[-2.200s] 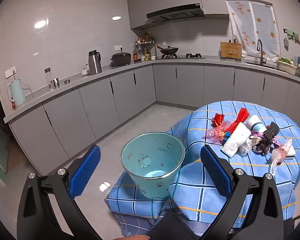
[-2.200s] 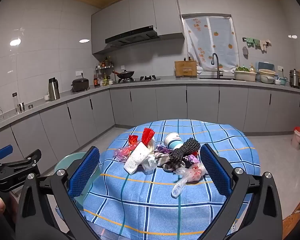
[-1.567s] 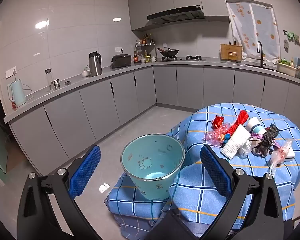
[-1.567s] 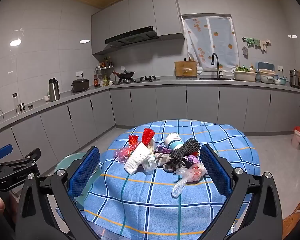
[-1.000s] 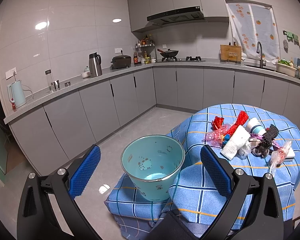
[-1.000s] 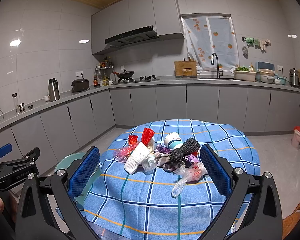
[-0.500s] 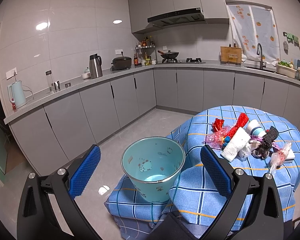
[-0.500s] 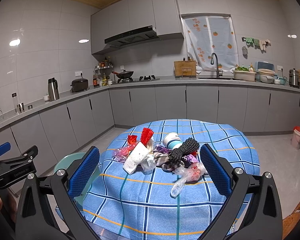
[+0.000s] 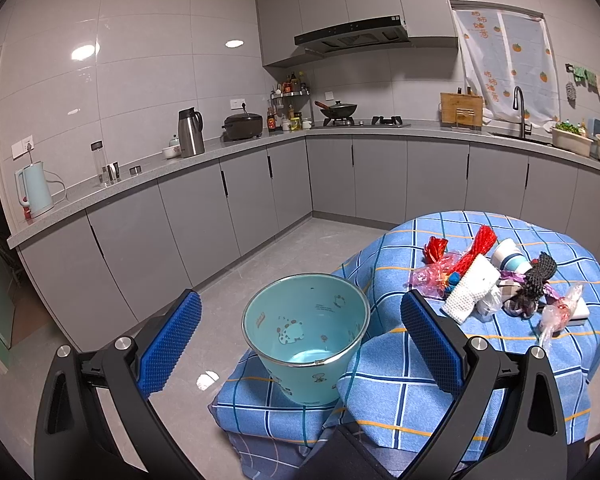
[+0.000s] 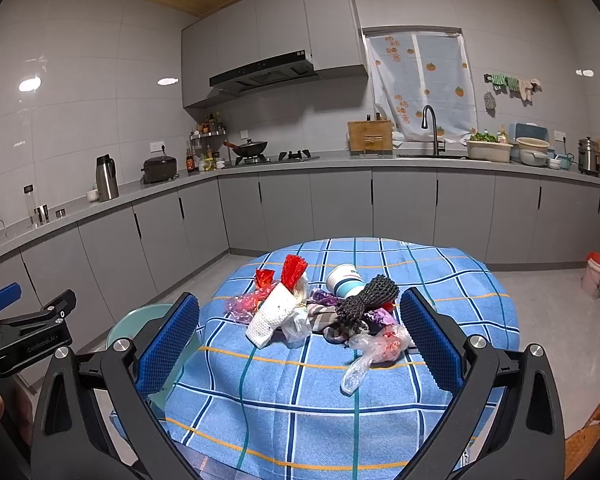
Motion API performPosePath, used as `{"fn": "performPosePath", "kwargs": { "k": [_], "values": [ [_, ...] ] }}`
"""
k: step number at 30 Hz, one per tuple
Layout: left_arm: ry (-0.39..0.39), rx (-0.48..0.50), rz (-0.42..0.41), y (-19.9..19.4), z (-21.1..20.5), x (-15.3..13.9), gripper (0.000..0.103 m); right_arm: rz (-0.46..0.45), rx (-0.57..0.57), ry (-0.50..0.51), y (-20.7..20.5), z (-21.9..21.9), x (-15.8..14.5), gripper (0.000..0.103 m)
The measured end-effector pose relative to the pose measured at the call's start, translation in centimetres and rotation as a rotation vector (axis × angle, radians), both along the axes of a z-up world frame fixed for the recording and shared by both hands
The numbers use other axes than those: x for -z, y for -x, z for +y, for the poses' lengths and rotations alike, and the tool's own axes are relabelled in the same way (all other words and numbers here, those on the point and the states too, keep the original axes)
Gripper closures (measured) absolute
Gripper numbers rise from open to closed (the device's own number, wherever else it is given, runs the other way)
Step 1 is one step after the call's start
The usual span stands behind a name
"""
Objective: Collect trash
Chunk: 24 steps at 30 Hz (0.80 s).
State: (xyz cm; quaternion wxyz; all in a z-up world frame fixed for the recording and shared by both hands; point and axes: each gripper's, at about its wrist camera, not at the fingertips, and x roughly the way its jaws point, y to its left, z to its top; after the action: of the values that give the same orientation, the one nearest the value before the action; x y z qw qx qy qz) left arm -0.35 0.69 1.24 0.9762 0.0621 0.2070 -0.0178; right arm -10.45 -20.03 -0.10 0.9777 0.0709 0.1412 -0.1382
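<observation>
The left gripper [image 9: 300,334] hangs spread wide above the teal bin [image 9: 306,336], holding nothing; the right gripper [image 10: 300,336] gapes equally, unladen; beyond the bin, the trash pile [image 10: 320,308] sits heaped on the blue checked table [image 10: 300,392].

1. The tablecloth [image 10: 340,392] is blue, checked with dark blue, white and orange lines.
2. The bin [image 9: 306,336] is pale turquoise with small cartoon prints.
3. Gripper pads [image 10: 168,346] are bright blue with a dotted texture, on black arms.
4. In the trash pile: a red mesh [image 10: 294,267], a white foam net [image 10: 270,316], a black net [image 10: 366,300], a white cup [image 10: 346,280] with a teal band, and a clear bag [image 10: 374,350] with red inside.
5. Cabinets [image 10: 340,208] are grey; the curtain [image 10: 424,80] is white with orange fruit.
</observation>
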Motion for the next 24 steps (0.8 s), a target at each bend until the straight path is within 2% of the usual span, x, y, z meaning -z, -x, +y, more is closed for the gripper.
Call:
{"fn": "performPosePath", "kwargs": {
  "k": [24],
  "values": [
    [-0.001,0.001,0.0,0.15,-0.05,0.11,0.005,0.003,-0.005,0.002,0.03,0.06,-0.04,0.004]
  ]
}}
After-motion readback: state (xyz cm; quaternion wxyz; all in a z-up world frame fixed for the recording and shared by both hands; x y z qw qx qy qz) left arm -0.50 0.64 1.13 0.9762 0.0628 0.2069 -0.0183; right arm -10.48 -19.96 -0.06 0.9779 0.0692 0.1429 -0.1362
